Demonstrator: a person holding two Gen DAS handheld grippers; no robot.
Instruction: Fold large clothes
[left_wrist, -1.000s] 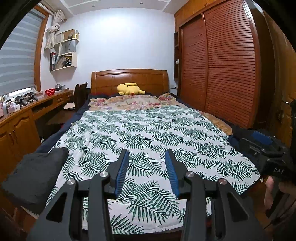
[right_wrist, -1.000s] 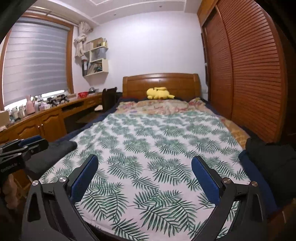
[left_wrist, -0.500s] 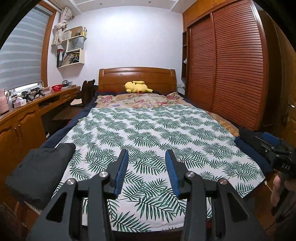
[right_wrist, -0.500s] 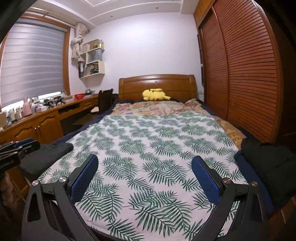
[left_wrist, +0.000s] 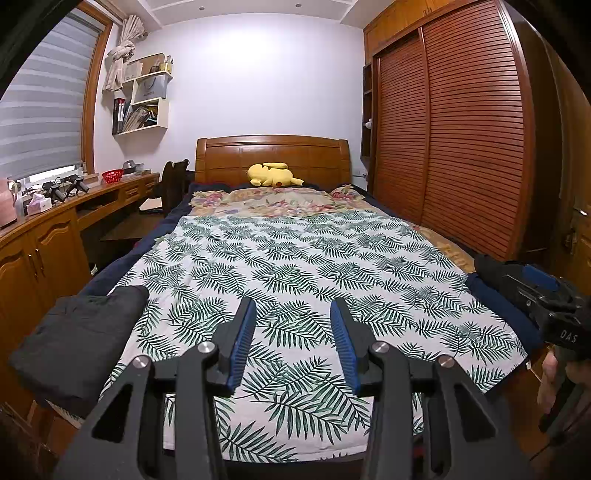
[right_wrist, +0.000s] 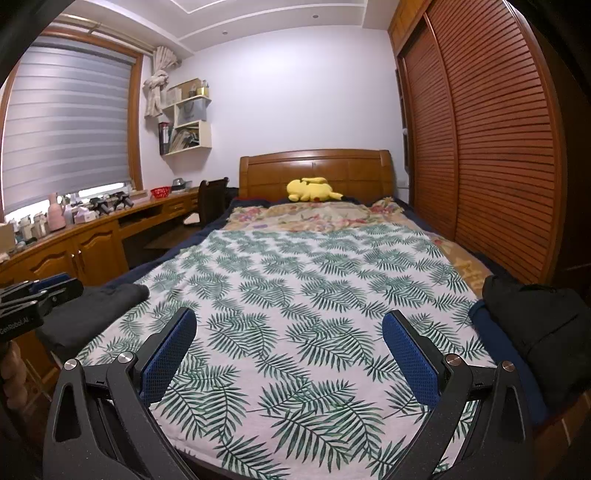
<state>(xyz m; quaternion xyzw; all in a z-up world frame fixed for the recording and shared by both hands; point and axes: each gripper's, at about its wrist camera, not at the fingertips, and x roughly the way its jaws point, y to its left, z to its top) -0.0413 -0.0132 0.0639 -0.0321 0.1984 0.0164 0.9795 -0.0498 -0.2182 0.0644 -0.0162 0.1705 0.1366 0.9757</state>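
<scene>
A dark grey folded garment (left_wrist: 77, 339) lies at the bed's near left corner, also in the right wrist view (right_wrist: 92, 314). A black heap of clothes (right_wrist: 543, 332) rests on blue fabric (right_wrist: 484, 321) at the near right edge. Between them spreads the leaf-print sheet (left_wrist: 295, 266). My left gripper (left_wrist: 292, 306) hovers over the sheet's near end, partly open, nothing between its blue pads. My right gripper (right_wrist: 289, 317) stands wide open over the sheet, empty. Each gripper shows in the other's view: the left one (right_wrist: 37, 295) by the folded garment, the right one (left_wrist: 543, 291) by the black heap.
A yellow plush toy (left_wrist: 273, 175) lies at the wooden headboard (left_wrist: 273, 155), on a floral cover (left_wrist: 280, 199). A long wooden desk (left_wrist: 44, 236) with small items runs along the left. Slatted wardrobe doors (left_wrist: 461, 147) line the right. A hand (left_wrist: 550, 376) holds the right gripper.
</scene>
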